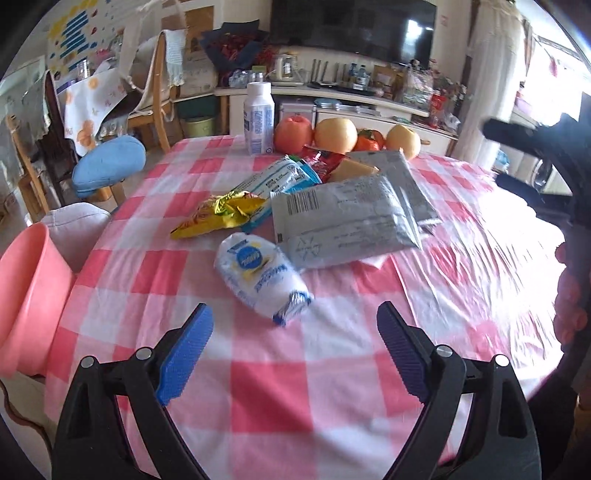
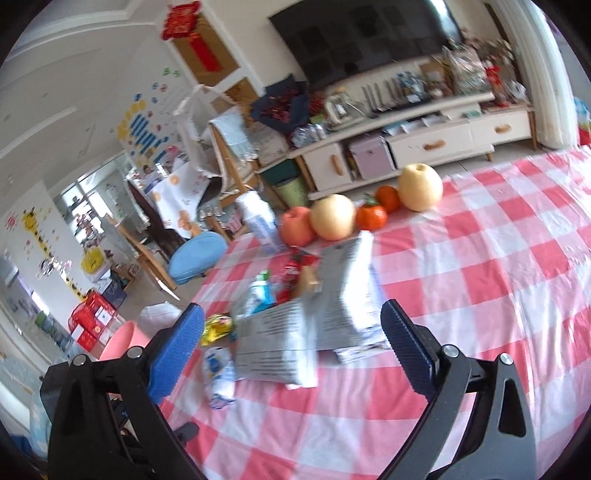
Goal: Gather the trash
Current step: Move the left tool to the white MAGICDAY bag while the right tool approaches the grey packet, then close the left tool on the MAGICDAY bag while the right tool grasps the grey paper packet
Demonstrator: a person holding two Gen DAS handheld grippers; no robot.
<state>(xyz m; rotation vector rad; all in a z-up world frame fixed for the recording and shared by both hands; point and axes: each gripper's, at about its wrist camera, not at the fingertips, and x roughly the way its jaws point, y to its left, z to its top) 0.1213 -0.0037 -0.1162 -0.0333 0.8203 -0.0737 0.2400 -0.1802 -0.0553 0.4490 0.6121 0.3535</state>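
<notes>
Checked tablecloth (image 1: 155,266), white bottle (image 1: 258,118), fruit (image 1: 335,134), television (image 1: 351,26)

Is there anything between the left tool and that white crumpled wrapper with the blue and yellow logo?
No. In the left wrist view only bare checked tablecloth lies between the open left tool and the white wrapper.

Wrappers (image 1: 347,218) before gaping left claw (image 1: 295,328)

White wrapper (image 1: 260,277) print blurred, grey pouch (image 1: 347,221) barcode, nothing legible
</notes>
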